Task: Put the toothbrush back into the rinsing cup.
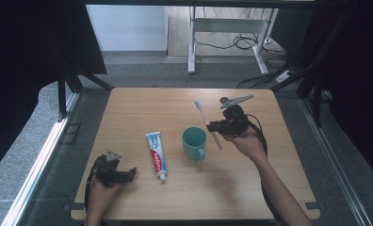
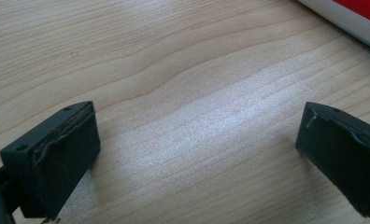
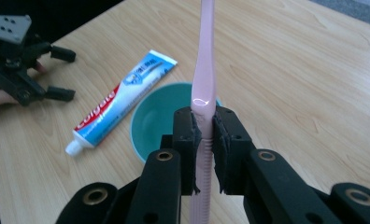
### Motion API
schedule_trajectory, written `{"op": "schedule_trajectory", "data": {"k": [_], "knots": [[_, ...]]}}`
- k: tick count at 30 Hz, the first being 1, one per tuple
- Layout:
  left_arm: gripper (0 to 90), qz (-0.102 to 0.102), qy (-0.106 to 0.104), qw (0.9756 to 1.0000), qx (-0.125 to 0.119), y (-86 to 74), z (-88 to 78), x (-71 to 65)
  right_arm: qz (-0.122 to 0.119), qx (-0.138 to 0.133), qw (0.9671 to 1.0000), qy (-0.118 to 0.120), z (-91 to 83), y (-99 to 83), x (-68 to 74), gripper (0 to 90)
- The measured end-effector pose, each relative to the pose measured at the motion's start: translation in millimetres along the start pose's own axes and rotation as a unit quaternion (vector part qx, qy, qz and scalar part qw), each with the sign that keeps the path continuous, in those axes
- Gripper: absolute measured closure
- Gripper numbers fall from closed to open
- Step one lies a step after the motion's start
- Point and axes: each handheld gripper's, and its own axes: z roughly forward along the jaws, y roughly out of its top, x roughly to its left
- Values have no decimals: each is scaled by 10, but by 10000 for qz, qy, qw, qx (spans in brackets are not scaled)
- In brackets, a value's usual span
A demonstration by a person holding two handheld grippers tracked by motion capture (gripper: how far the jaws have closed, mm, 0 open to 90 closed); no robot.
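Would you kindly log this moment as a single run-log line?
right tool: shut on pink toothbrush, held above teal cup | left tool: open, on table | toothpaste: lying flat

Light wooden table (image 1: pixel 142 101) stands on grey floor (image 1: pixel 142 70). Dark curtains (image 1: pixel 29 47) hang left and right. At far side, pale wall (image 1: pixel 128 28), white desk frame (image 1: pixel 192 52), tangled black cables (image 1: pixel 243 42). Soft, even light.

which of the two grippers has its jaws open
The left gripper, resting near the table's front left corner: its jaws stand wide apart over bare wood. The right gripper is clamped on the pink toothbrush.
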Motion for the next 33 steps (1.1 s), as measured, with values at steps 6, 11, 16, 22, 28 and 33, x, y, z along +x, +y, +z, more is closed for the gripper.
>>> {"op": "schedule_trajectory", "data": {"k": [6, 11, 16, 22, 28, 33], "knots": [[0, -2, -2, 10000, -4, 0, 1, 0, -14, -123, 9999, 7, 50, 67, 41, 793], [0, -2, -1, 10000, -4, 0, 1, 0, -8, -181, 9998, 19, 84, 118, 62, 793], [0, 0, -1, 10000, -3, 0, 1, 0, 1, -257, 9997, 27, 110, 164, 75, 793], [0, -22, 0, 10000, -11, -1, 1, -3, -14, -345, 9994, 22, 155, 208, 95, 793], [0, -37, 3, 10000, -21, -1, 3, -5, -61, -413, 9991, 13, 217, 256, 127, 793], [0, -25, -2, 10000, -8, -1, 1, -4, -94, -476, 9988, 6, 278, 278, 152, 793]]}}
